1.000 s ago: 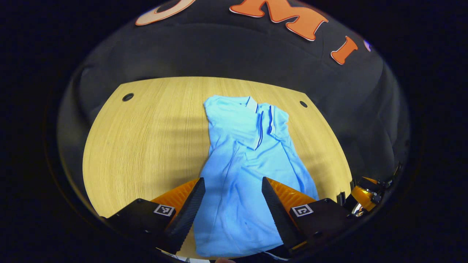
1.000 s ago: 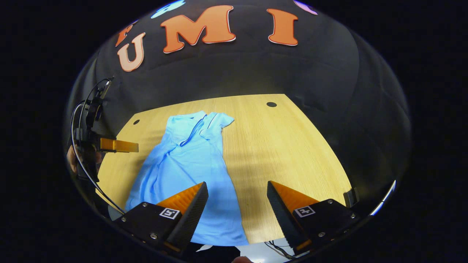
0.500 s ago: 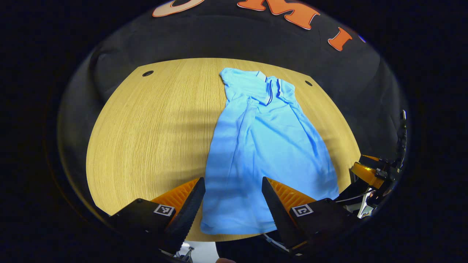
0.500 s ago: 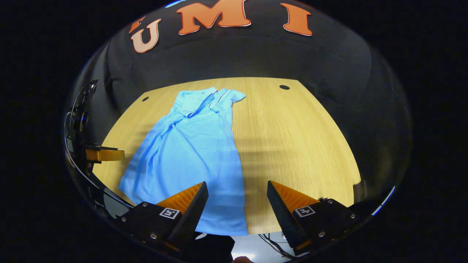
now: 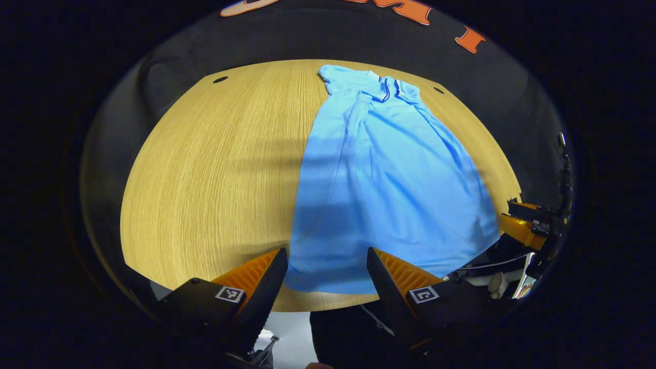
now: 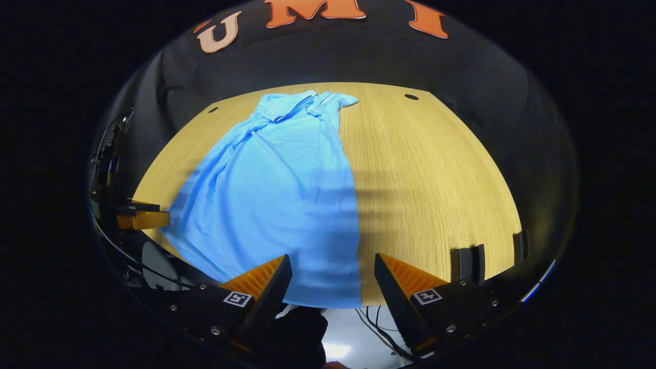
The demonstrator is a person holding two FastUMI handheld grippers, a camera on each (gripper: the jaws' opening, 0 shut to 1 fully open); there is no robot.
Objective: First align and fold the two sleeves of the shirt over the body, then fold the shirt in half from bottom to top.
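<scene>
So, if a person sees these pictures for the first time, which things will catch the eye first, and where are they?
The bright blue shirt stands out first: it lies flat along the wooden table, collar at the far end, hem at the near edge, sleeves already folded in. Next come the two open grippers, the left gripper near the hem's left corner and the right gripper near its right corner, neither touching the cloth.

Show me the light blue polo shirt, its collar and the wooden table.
light blue polo shirt point(image 5: 389, 195), left gripper view, middle of the body
collar point(image 6: 302, 102), right gripper view, dark-trimmed neck edge
wooden table point(image 6: 430, 169), right gripper view, bare top beside the shirt
</scene>
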